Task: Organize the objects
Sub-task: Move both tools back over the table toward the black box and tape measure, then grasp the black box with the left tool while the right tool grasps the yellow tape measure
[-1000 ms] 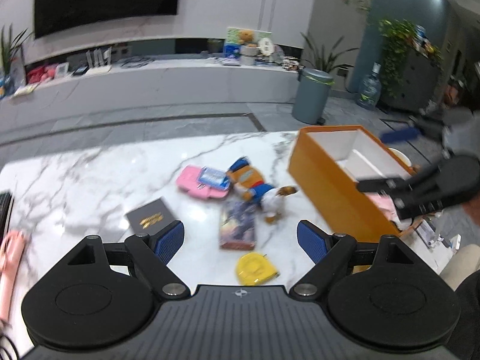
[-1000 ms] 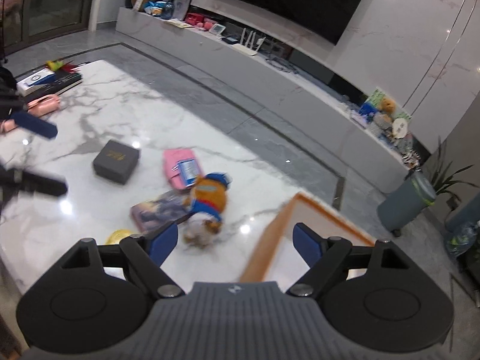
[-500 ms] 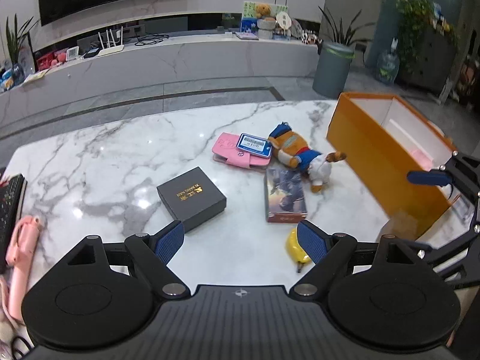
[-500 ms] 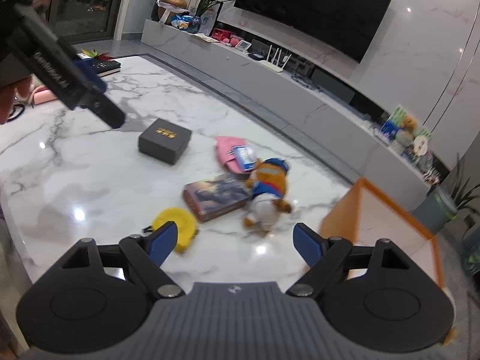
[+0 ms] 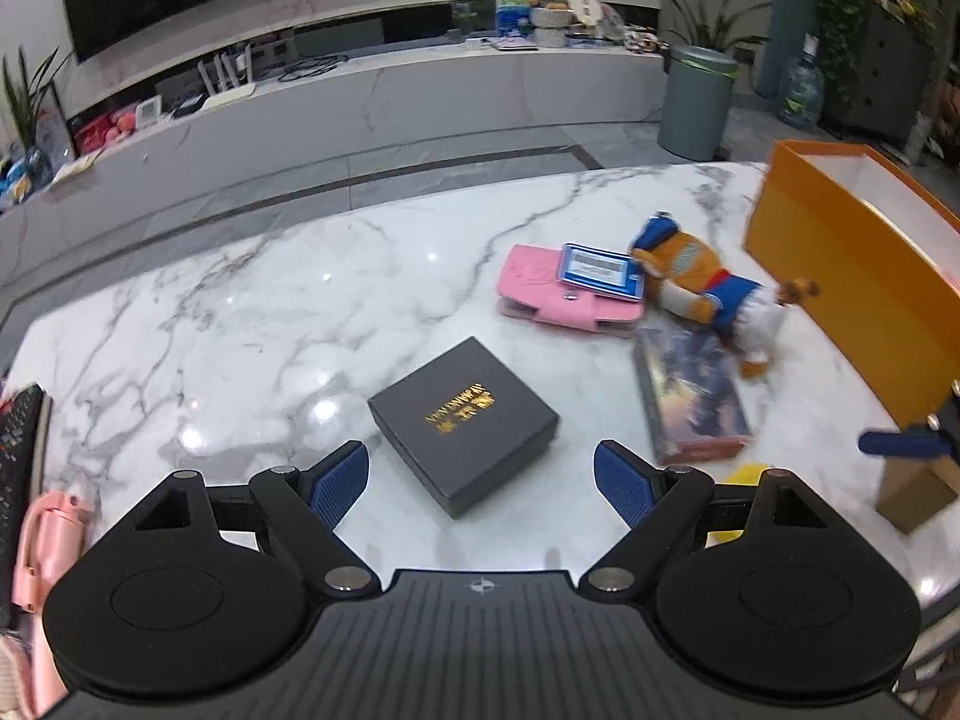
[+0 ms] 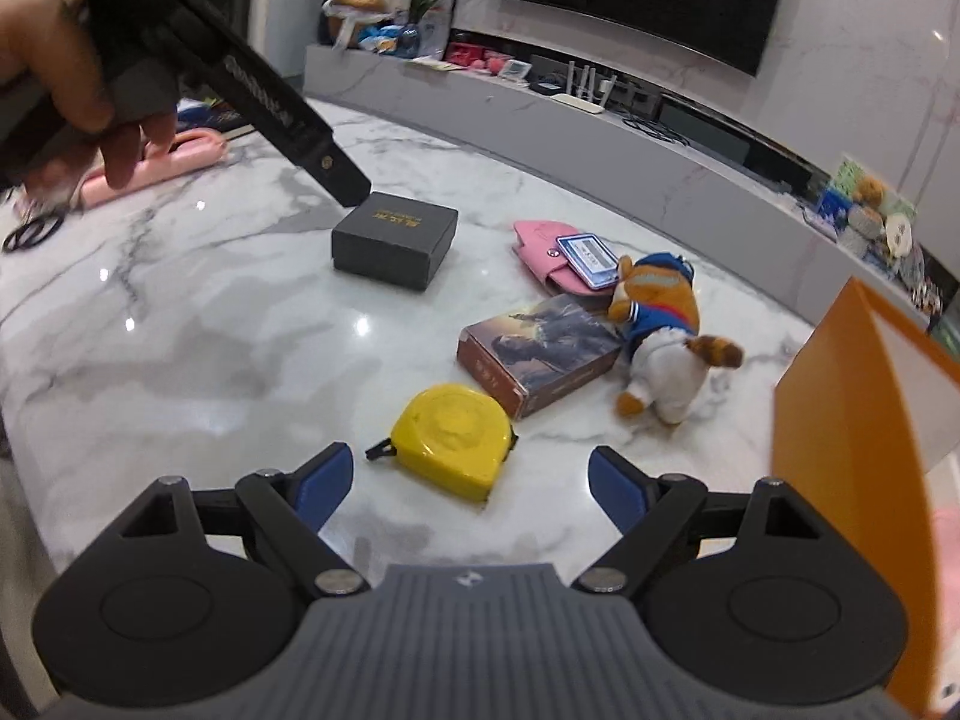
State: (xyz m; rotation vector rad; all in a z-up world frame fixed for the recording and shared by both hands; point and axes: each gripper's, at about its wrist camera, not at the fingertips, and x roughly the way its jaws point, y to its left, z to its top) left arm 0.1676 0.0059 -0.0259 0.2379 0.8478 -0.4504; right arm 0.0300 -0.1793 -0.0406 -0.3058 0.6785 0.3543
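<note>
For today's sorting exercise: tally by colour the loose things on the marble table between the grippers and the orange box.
Black: 1, gift box
Pink: 1, wallet
Blue: 1, card on the wallet
Yellow: 1, tape measure
Brown: 1, printed box
Mixed colours: 1, plush toy
Total: 6

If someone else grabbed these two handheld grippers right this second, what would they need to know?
Left gripper: open, empty, aimed at the black box.
Right gripper: jaws opening, nothing between them, the yellow tape measure just ahead.
On the marble table: black box, tape measure, illustrated box, plush toy, pink wallet with a blue card on top.
The orange box stands at the table's right end; its contents are mostly hidden.
Done: nothing visible on these items.
Left: probably all of them go into the orange box.
</note>
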